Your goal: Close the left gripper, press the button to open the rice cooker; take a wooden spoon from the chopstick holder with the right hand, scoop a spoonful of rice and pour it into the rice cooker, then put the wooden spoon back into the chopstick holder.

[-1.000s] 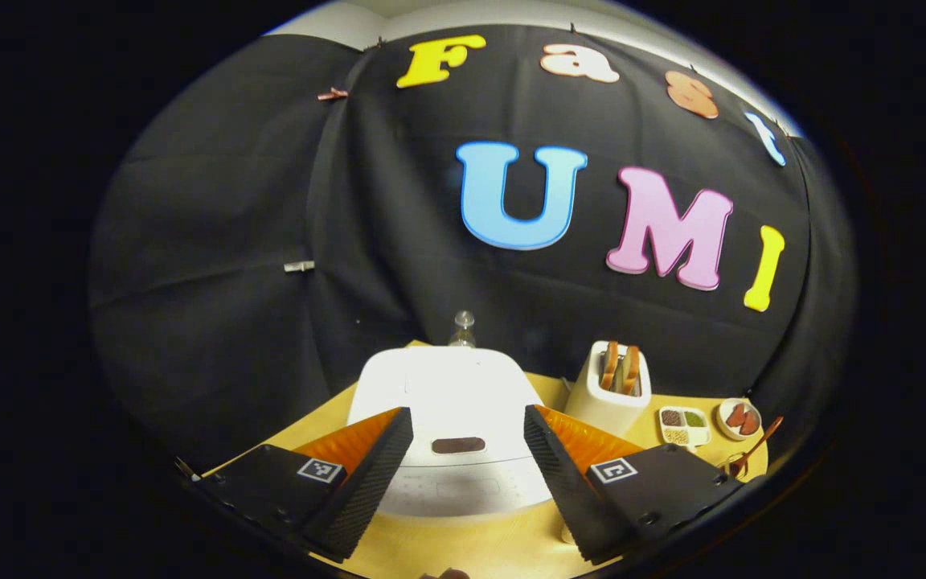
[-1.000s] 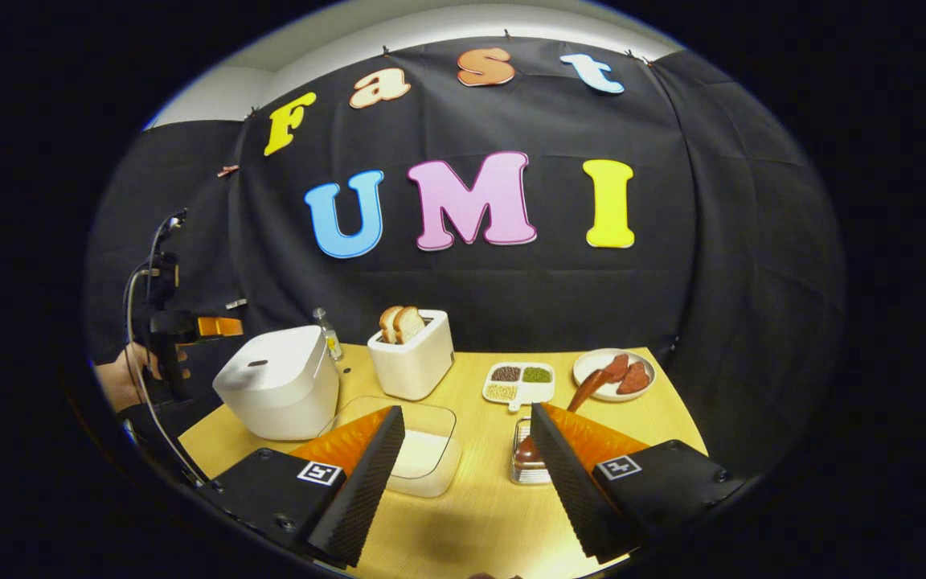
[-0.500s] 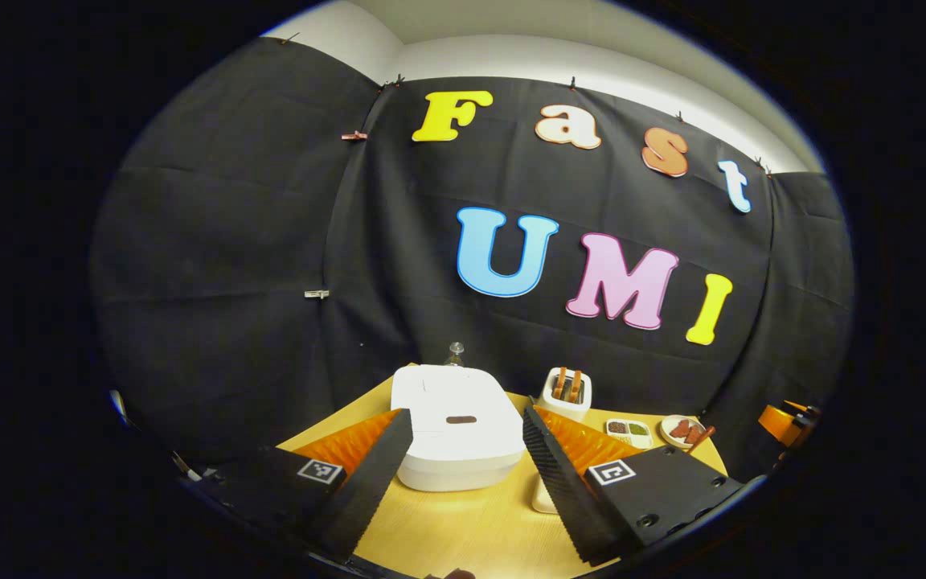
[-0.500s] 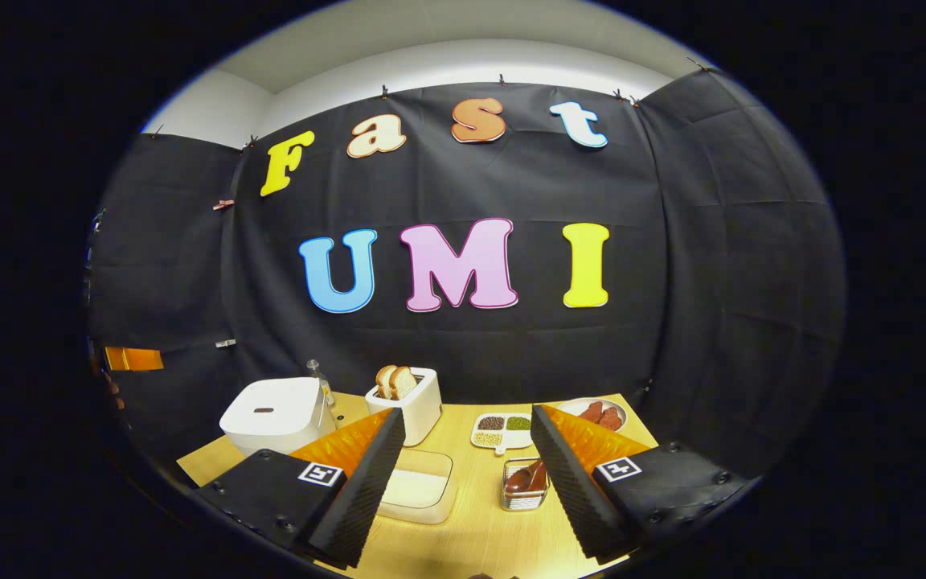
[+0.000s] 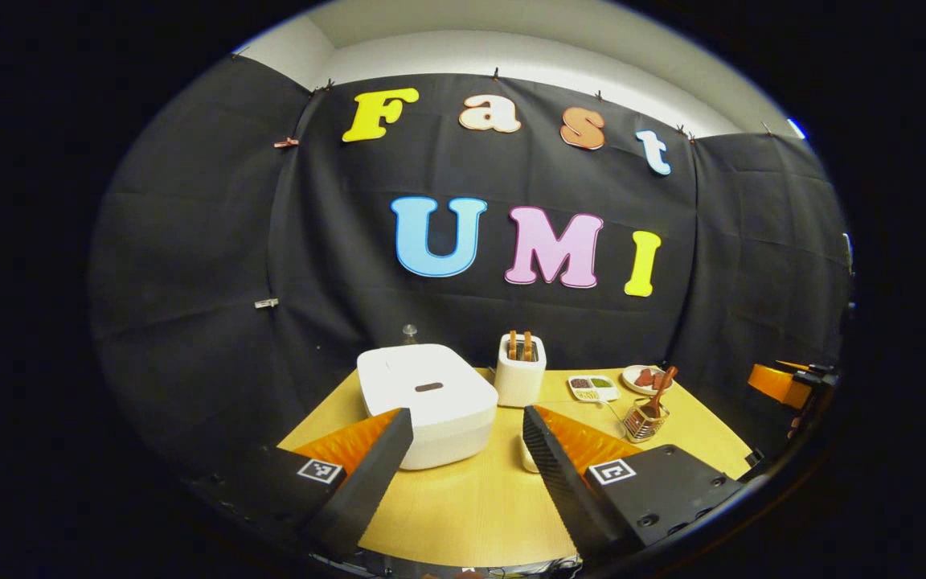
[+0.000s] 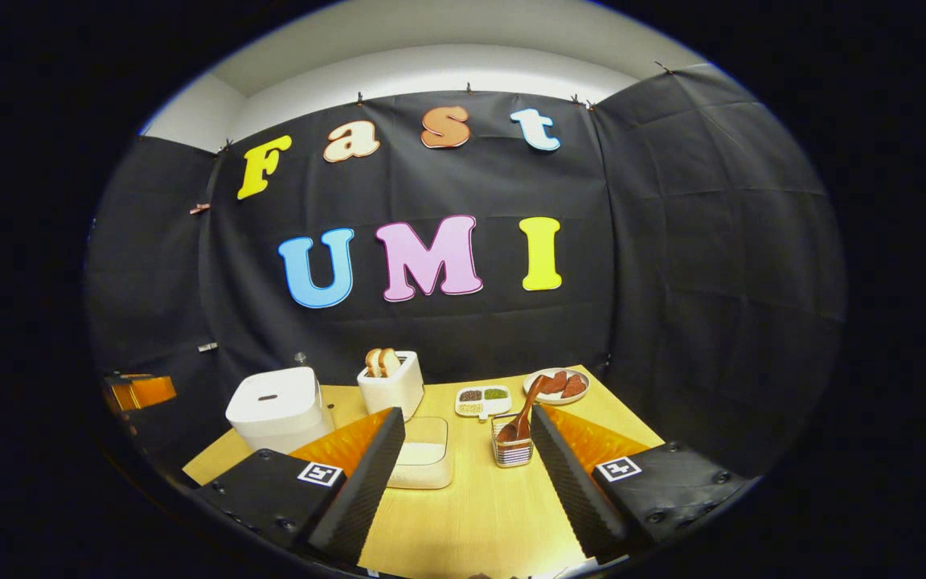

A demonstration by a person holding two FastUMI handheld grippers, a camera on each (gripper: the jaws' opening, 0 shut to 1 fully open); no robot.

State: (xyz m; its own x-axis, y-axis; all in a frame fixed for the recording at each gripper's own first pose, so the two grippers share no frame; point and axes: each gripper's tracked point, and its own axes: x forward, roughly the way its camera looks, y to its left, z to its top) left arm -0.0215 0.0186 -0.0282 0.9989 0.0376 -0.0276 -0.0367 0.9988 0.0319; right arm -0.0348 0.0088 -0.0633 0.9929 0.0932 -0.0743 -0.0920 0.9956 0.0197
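Note:
The white rice cooker (image 5: 427, 402) (image 6: 278, 406) stands at the table's left with its lid down and a dark button (image 5: 428, 387) on top. A wooden spoon (image 5: 661, 390) (image 6: 526, 412) leans in the wire chopstick holder (image 5: 641, 420) (image 6: 511, 449). A clear container of rice (image 6: 423, 450) lies between cooker and holder. My left gripper (image 5: 467, 412) is open, held back from the cooker with nothing between its fingers. My right gripper (image 6: 467, 410) is open too, short of the rice container and the holder. In the left gripper view the right gripper (image 5: 784, 384) shows at the far right.
A white toaster (image 5: 519, 370) (image 6: 389, 382) with bread stands behind the cooker. A sectioned dish of grains (image 6: 482, 398) and a plate of reddish food (image 6: 557, 386) sit at the back right. The yellow table (image 6: 479, 515) has bare room at its front. The black cloth wall stands close behind.
Both grippers have drawn back from the table, so everything looks smaller and farther. In the left gripper view the cooker has slid from between the fingers to the left. Both stay open.

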